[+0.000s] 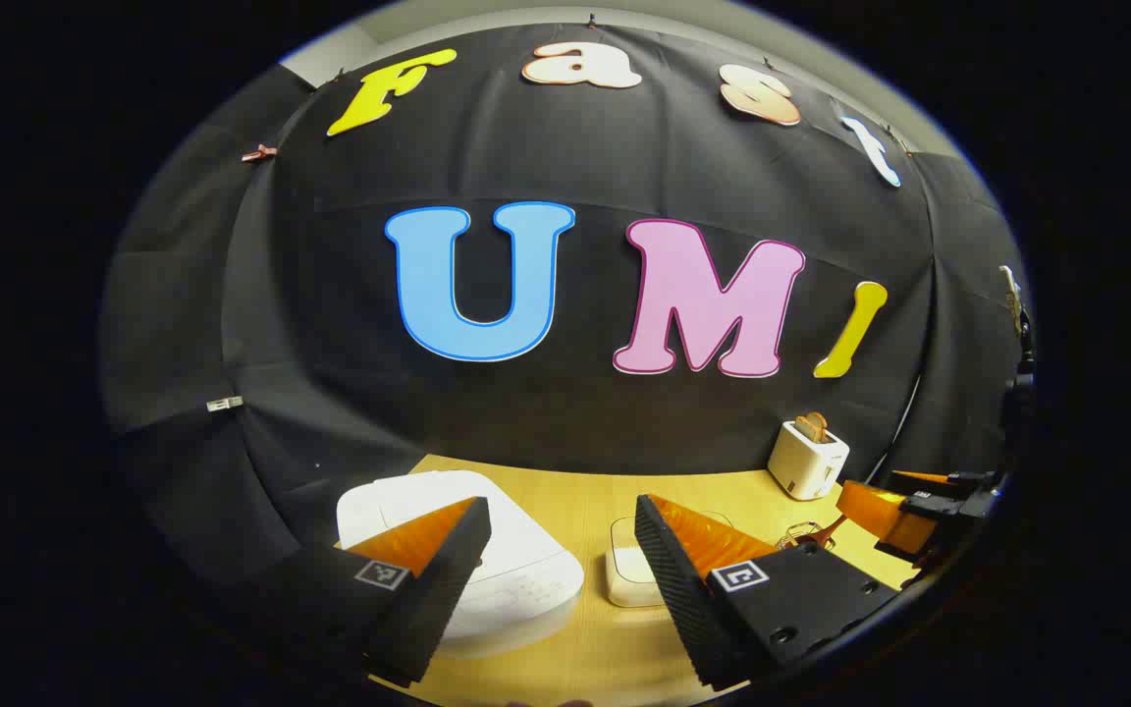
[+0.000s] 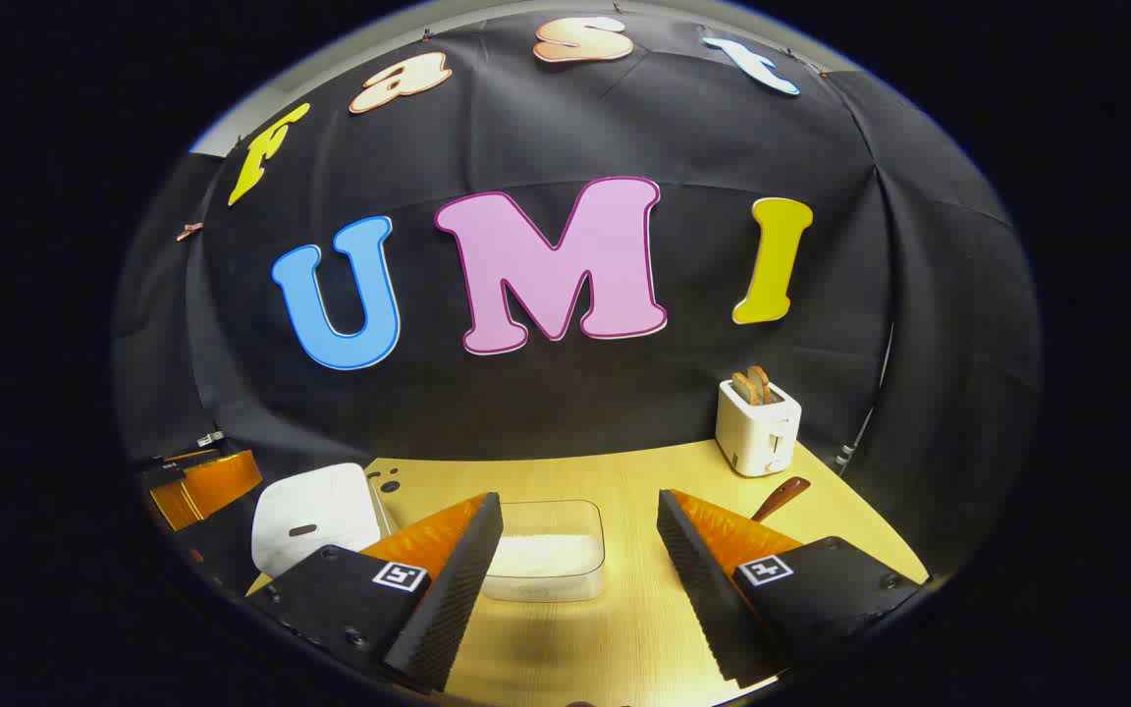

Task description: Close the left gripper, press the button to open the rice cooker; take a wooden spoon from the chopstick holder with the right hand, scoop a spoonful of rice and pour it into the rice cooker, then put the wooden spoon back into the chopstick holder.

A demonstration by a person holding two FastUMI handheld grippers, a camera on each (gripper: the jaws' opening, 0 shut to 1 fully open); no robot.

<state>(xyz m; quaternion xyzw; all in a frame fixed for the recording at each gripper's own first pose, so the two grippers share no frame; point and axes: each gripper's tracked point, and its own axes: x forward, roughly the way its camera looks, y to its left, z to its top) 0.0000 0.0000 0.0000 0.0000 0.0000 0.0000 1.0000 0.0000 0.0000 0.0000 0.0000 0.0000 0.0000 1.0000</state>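
your left gripper (image 1: pixel 563 570) spread, holding nothing; must close first. rice cooker (image 1: pixel 487 550) lid down, just below-left of its fingers, nearer left hand than right gripper (image 2: pixel 580 574), also spread.

Rice cooker (image 2: pixel 315 516) left of rice container (image 2: pixel 546 560); toaster (image 2: pixel 758 427) behind at right on table (image 2: pixel 624 628).

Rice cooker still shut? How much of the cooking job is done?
Nothing looks done yet. The white rounded rice cooker has its lid down. The left gripper is open above it, not yet closed to press the button. The right gripper is open and empty over the clear plastic tub of rice; the brown wooden spoon sits untouched. Opening, scooping, pouring and returning the spoon remain.
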